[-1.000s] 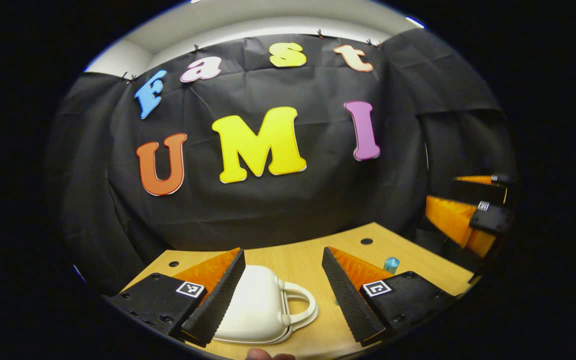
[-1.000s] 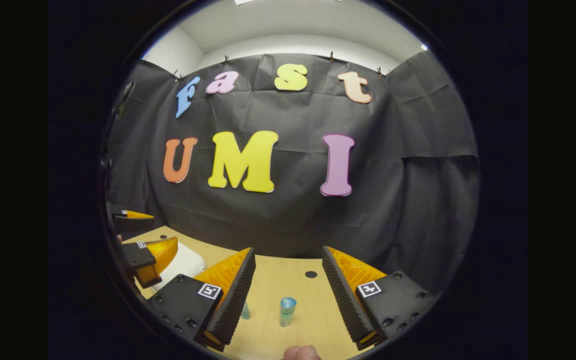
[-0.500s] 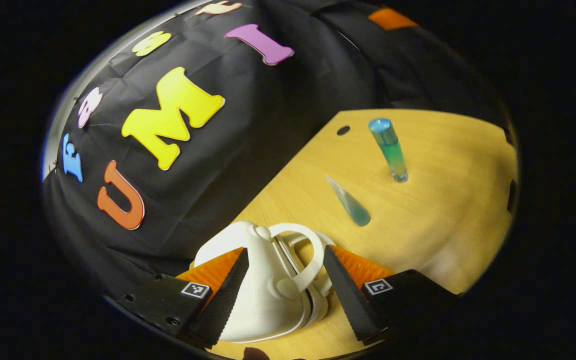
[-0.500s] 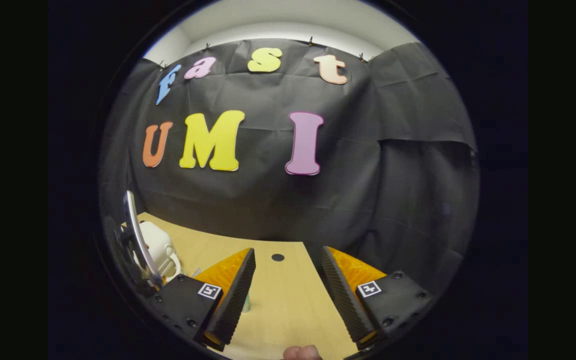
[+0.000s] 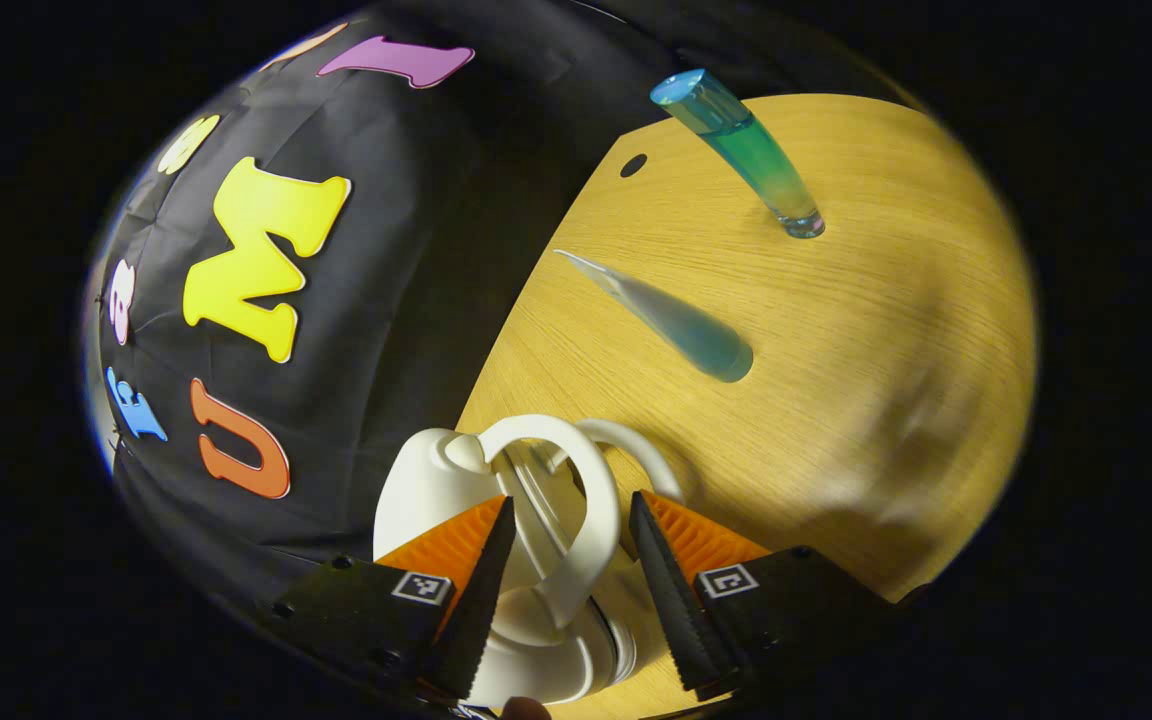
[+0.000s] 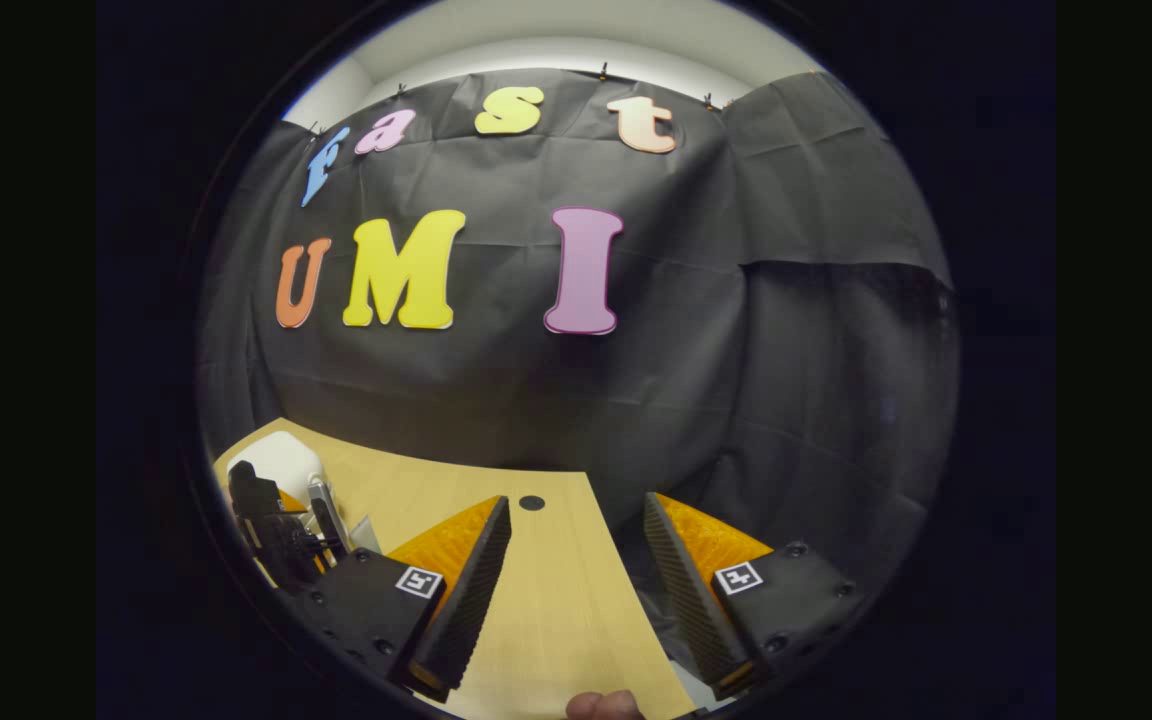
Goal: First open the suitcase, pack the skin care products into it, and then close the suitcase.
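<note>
A small white suitcase (image 5: 426, 480) lies on the wooden table (image 5: 886, 350) with its two halves together and both looped handles facing me. My left gripper (image 5: 561, 590) is open and straddles the nearer handle (image 5: 586, 500), which stands between the fingers without being pressed. Beyond the suitcase a pale blue tube (image 5: 671, 320) lies flat, and a blue-green bottle (image 5: 751, 155) stands upright. My right gripper (image 6: 576, 590) is open above bare table (image 6: 546, 610) with nothing between its fingers. The right gripper view has the suitcase (image 6: 281, 460) and the left gripper (image 6: 271, 525) at its far left.
The booth's black cloth wall runs along the table's back edge. A small round hole (image 6: 532, 503) sits in the tabletop near that wall. The table's right edge falls away just right of my right gripper. A thumb (image 6: 601, 705) shows at the bottom.
The left gripper has dropped, rolled and moved onto the suitcase handle, its fingers narrowing a little. The right gripper has swung right, so the bottle and tube left its view.
</note>
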Motion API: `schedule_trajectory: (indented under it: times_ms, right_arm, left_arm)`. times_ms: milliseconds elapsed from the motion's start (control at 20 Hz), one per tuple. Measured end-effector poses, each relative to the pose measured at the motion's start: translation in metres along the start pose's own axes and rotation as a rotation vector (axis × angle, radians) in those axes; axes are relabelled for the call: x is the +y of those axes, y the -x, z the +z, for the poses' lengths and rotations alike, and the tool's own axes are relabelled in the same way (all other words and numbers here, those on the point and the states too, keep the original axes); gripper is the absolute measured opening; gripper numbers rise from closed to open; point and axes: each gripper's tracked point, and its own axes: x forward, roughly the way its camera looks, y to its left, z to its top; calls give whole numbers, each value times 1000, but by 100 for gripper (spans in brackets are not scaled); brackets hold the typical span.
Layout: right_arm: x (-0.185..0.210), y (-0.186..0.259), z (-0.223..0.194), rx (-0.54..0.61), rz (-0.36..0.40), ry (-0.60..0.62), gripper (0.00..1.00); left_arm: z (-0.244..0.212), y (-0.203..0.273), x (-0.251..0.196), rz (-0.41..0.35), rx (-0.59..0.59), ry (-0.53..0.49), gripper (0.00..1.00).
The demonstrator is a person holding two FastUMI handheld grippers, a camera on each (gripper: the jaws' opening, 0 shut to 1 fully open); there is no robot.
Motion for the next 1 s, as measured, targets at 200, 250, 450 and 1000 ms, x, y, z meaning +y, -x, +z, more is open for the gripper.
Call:
schedule_trajectory:
  times_ms: [200, 250, 450, 1000]
  right_arm:
    - [-20, -1, -17, 34, -33, -20, 78]
    - [-24, 1, -18, 38, -42, -22, 80]
    - [-26, 7, -14, 26, -59, -22, 80]
    - [61, 15, 32, -50, 25, 2, 80]
  left_arm:
    - [-2, -6, 2, 10, 50, 4, 46]
    - [-1, -4, 0, 7, 56, 9, 36]
    - [12, 7, 11, 8, 13, -6, 17]
    - [-1, 76, 190, 97, -223, 495, 3]
